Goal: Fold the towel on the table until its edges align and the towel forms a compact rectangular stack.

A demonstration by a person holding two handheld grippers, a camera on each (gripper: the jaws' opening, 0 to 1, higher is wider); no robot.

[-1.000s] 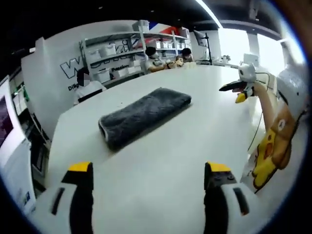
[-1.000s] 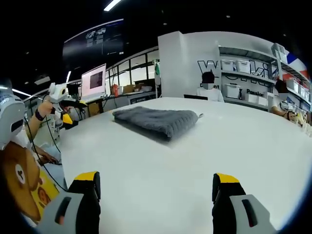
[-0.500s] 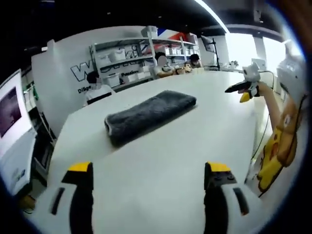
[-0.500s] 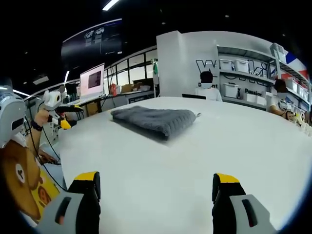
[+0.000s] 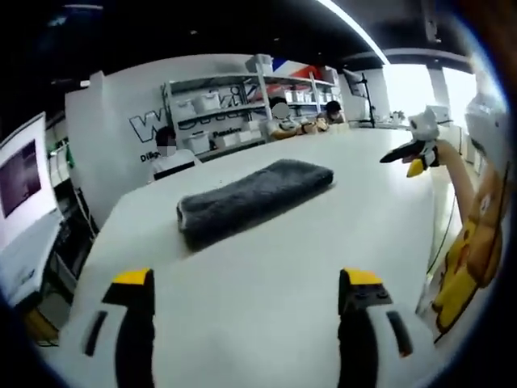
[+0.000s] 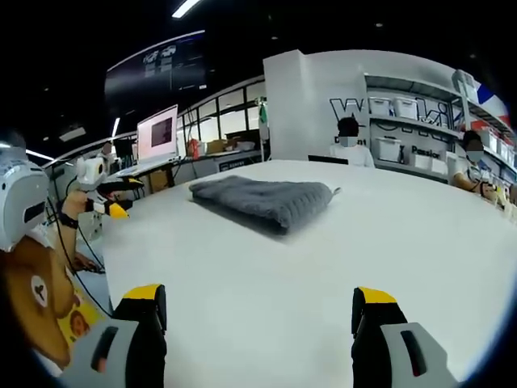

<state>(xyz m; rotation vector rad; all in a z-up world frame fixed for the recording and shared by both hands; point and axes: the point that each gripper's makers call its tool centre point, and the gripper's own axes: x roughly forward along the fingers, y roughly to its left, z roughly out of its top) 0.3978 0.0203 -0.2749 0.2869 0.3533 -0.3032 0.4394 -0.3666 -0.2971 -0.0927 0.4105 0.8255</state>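
Left gripper view: left tongs [image 5: 246,295] spread wide, yellow-tipped jaws well apart, holding nothing, hovering over bare white table [image 5: 266,267]. Grey towel [image 5: 250,198] lies flat on the table ahead of the jaws, well apart from them, folded into a long thick rectangle w/ rounded fold at its near-left end; long axis runs from near-left to far-right. Beyond the right jaw, at the table's far-right edge, the other tongs [image 5: 412,153] come in, held by a hand on an arm in a yellow bear-print sleeve [image 5: 464,259]; whether those are open can't be told from here. Behind the towel: shelves [image 5: 234,109] w/ white boxes against a white wall, ppl seated at the table's far side [image 5: 170,153]. Right gripper view: right tongs [image 6: 258,311] also spread, jaws wide apart, empty, above bare table [image 6: 323,267]. Towel [image 6: 262,202] sits ahead, a bit left of mid-gap, well apart from the tips, same folded stack, layered edge facing the cam at right end. Off past the left jaw, left tongs [image 6: 109,194] show small at the table's edge, in a hand w/ a dark wrist strap; bear-print sleeve [image 6: 36,299] in near-left. A monitor [image 6: 157,133] stands beyond the table's left side; shelves [image 6: 412,129] and seated ppl beyond the right jaw.
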